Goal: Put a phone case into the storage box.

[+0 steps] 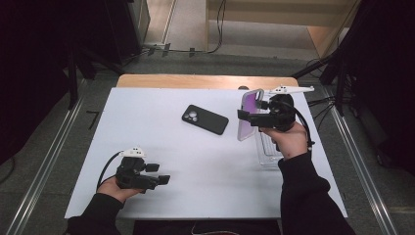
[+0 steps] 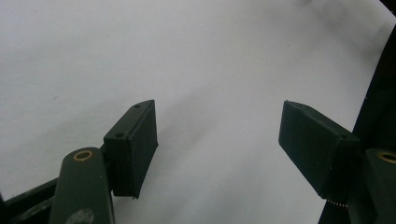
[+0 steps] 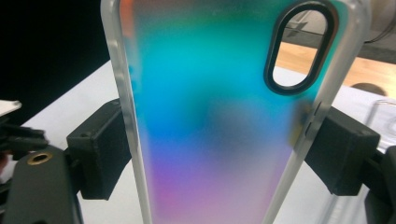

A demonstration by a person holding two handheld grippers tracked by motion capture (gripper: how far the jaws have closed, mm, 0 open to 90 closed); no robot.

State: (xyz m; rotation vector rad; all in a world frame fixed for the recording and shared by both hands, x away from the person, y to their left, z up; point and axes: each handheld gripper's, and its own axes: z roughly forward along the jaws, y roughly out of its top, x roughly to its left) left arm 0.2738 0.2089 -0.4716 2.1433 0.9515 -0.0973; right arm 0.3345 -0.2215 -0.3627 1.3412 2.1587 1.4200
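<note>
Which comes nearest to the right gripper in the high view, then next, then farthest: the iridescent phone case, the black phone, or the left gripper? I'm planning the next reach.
From the right gripper:
1. Iridescent phone case, clamped between its jaws.
2. Black phone, lying mid-table to its left.
3. Left gripper, near the table's front left edge.

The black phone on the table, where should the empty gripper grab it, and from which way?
The black phone lies flat and slanted on the white table, camera bump up. Probably best: the open left gripper comes straight down from above and pinches its two long edges near the middle, where it is narrowest and balanced, clear of the bump.
</note>
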